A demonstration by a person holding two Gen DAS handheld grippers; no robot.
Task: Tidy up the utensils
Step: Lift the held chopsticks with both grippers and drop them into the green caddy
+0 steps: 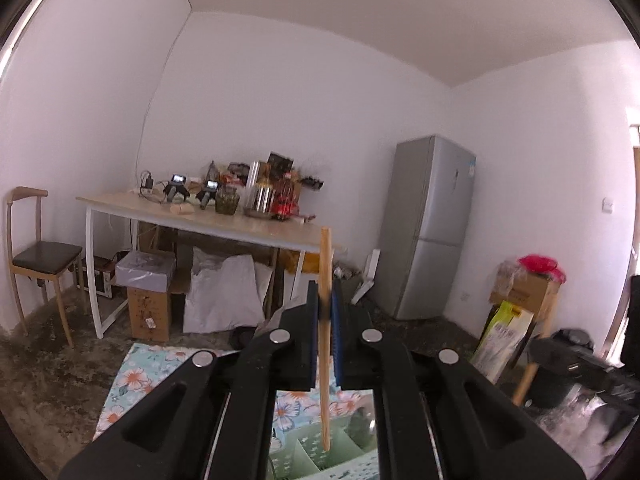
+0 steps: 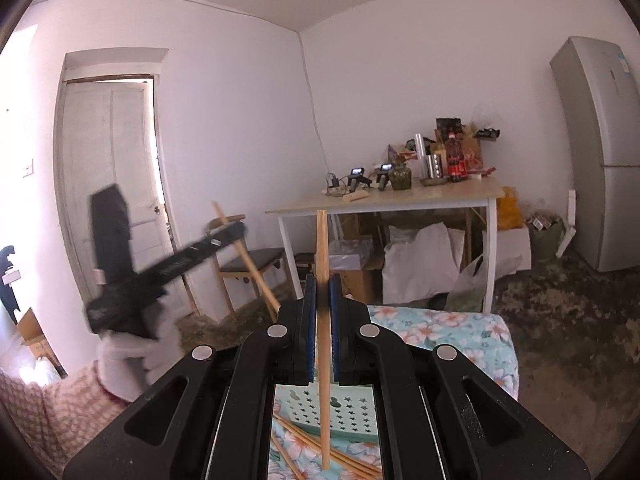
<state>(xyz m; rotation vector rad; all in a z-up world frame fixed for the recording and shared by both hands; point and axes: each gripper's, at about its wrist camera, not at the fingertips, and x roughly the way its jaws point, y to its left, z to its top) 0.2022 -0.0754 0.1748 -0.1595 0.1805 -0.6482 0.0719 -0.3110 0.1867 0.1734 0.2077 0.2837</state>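
Note:
My left gripper [image 1: 324,294] is shut on a wooden chopstick [image 1: 325,256] that stands nearly upright between its blue pads. Its lower end hangs over a pale green organiser [image 1: 316,462] with compartments. My right gripper [image 2: 322,286] is shut on a second upright chopstick [image 2: 322,240]. Below it lie a green star-punched organiser [image 2: 344,412] and several loose chopsticks [image 2: 304,446] on a floral cloth [image 2: 452,332]. In the right wrist view the left gripper [image 2: 234,230] appears blurred at the left, raised, with its chopstick [image 2: 256,272] slanting. A gloved hand [image 2: 128,352] holds it.
A white-legged table [image 1: 248,228] with bottles, jars and spare grippers stands against the far wall, with boxes and bags under it. A wooden chair [image 1: 40,256] is at the left and a grey fridge [image 1: 432,224] at the right. A white door [image 2: 112,168] is beyond the left gripper.

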